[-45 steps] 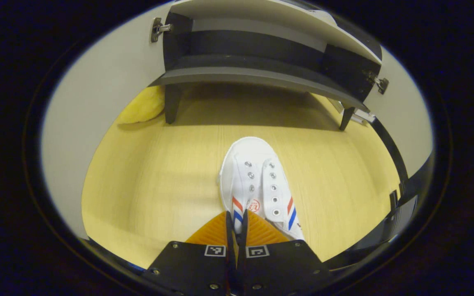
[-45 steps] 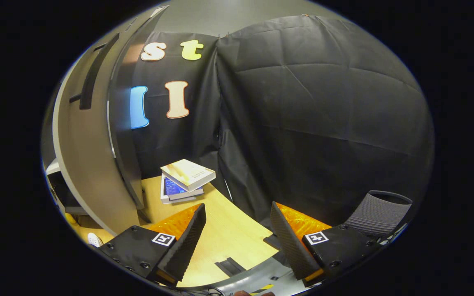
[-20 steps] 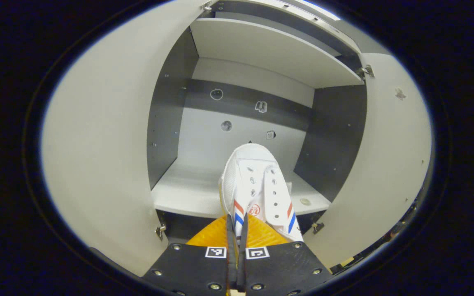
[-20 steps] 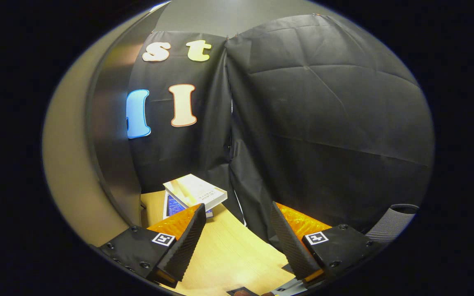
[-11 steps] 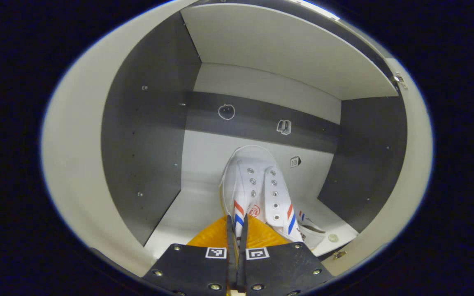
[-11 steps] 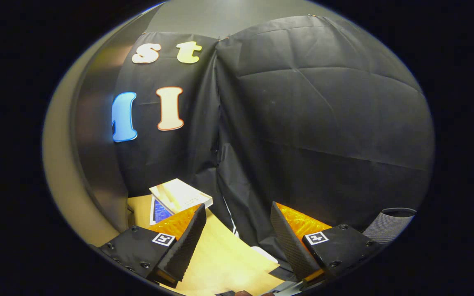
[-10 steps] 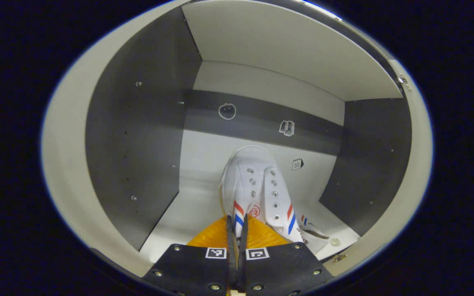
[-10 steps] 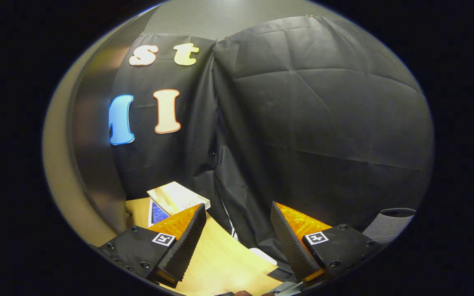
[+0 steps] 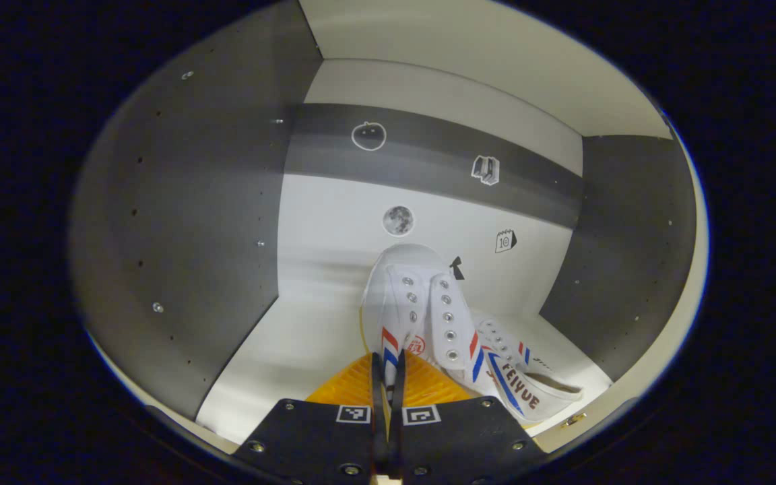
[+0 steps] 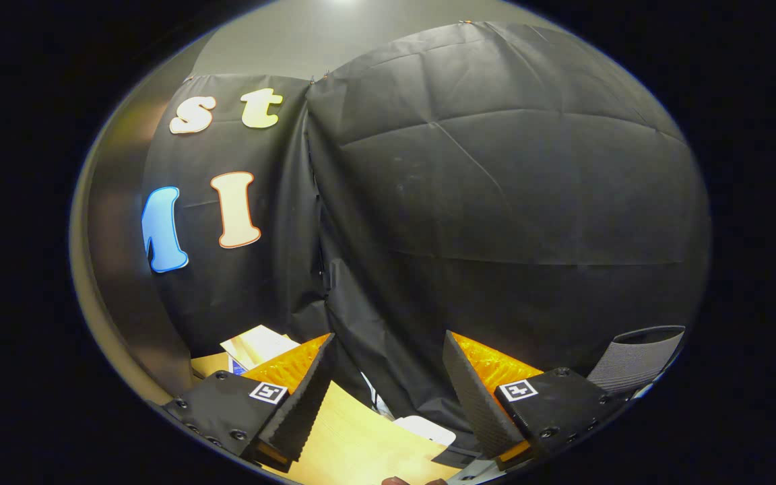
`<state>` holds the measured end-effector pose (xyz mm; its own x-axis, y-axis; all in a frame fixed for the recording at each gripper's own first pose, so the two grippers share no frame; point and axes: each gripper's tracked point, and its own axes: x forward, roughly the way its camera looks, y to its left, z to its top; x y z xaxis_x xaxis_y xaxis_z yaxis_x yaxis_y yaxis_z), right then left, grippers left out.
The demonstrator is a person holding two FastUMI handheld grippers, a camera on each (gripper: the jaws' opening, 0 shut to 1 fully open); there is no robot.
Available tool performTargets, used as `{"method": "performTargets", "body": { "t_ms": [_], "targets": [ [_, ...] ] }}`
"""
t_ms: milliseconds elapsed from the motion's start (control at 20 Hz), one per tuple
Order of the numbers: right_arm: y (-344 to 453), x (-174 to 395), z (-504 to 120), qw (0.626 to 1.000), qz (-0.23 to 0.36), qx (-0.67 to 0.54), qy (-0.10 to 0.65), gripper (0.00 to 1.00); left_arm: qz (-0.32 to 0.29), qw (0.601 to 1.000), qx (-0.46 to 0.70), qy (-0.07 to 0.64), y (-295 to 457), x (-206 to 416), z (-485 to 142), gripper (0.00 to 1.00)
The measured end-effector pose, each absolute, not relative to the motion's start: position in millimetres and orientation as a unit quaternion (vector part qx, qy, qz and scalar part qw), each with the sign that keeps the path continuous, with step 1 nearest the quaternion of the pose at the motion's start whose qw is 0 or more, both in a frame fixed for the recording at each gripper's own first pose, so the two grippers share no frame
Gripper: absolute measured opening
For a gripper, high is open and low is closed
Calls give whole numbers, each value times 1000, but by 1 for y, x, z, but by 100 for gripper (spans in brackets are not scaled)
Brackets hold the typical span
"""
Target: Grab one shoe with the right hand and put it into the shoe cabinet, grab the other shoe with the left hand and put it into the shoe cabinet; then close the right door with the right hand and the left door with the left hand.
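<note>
Left gripper (image 9: 388, 377) clenched on the heel edge of a white shoe (image 9: 415, 303), toe pointing straight ahead of the jaws, inside the cabinet (image 9: 192, 222) over its shelf; can't tell if the sole touches. 2nd shoe (image 9: 523, 387) lies on the shelf just right of the jaws, touching the held one. Stickers on the back wall ahead. Right gripper (image 10: 388, 391) released, jaws wide apart, nothing between them; table (image 10: 361, 448) below, books (image 10: 253, 347) beyond the left finger.
</note>
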<state>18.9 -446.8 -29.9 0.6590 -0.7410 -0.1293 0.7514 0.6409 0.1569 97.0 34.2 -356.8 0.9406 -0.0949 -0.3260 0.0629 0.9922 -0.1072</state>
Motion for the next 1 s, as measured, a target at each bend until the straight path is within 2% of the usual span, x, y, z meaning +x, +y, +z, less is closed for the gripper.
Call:
{"method": "performTargets", "body": {
  "t_ms": [150,200,250,350,500,850,900,1000],
  "targets": [
    [-439,25,-34,907,-407,104,31,98,-34,985,-33,167,32,94,-355,2],
    [-435,28,-35,909,-403,101,31,98,-36,985,-32,163,29,89,-350,7],
    [-430,32,-35,912,-397,98,33,98,-34,986,-27,160,27,89,-351,7],
    [-422,40,-33,917,-385,94,35,98,-27,990,-16,140,25,76,-334,24],
    [-409,49,-19,927,-363,88,25,98,-7,993,-3,114,31,28,-299,97],
    [-362,62,39,955,-284,85,-20,98,-4,1000,25,8,21,-115,-227,98],
    [-353,63,48,959,-268,86,-26,93,2,999,33,-2,19,-136,-223,97],
    [-341,65,61,966,-242,83,-34,93,9,999,49,-9,13,-173,-225,98]
  ]
}}
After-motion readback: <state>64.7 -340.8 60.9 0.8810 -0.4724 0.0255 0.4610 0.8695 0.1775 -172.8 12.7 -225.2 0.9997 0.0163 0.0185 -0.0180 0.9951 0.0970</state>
